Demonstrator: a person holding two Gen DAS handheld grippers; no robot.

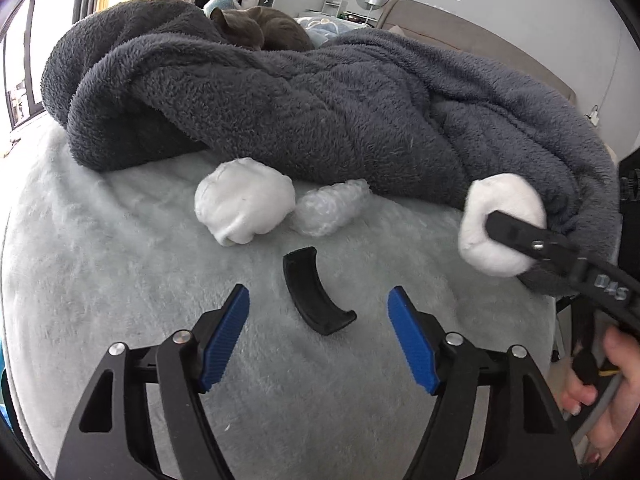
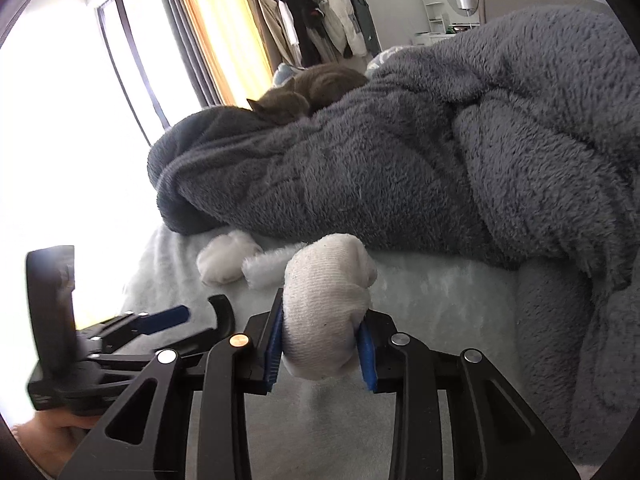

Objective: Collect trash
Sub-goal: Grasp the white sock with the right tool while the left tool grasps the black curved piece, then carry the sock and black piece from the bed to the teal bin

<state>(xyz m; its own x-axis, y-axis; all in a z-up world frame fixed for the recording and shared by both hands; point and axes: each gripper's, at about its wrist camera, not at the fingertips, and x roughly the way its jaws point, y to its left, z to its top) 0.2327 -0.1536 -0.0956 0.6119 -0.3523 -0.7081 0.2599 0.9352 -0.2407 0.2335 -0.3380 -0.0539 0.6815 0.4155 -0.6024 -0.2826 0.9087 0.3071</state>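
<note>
Your right tool (image 2: 324,344) is clamped on a balled white sock (image 2: 328,304), both blue pads pressed into its sides at the lower centre of the right wrist view; in the left wrist view the same sock (image 1: 500,224) shows at the right edge, against the hem of the dark grey fleece blanket (image 1: 320,104), with your hand (image 1: 604,384) on the handle at the lower right. Your left tool (image 1: 318,336) hangs with its blue pads apart and nothing between them, low in the frame above the pale grey bed cover (image 1: 120,280). A curved black plastic piece (image 1: 310,292) lies on the cover just above and between those pads. Further up, at the centre of the frame, a second balled white sock (image 1: 244,208) rests touching a crumpled wad of clear bubble wrap (image 1: 328,212) on its right, both at the edge of the blanket. In the right wrist view that pair sits just left of the held sock, the sock (image 2: 226,258) at left and the wrap (image 2: 268,266) beside it. A grey cat (image 1: 260,30) lies curled on top of the blanket, upper centre, and a clothes rack (image 2: 316,12) stands by the curtained window at the top of the right wrist view
</note>
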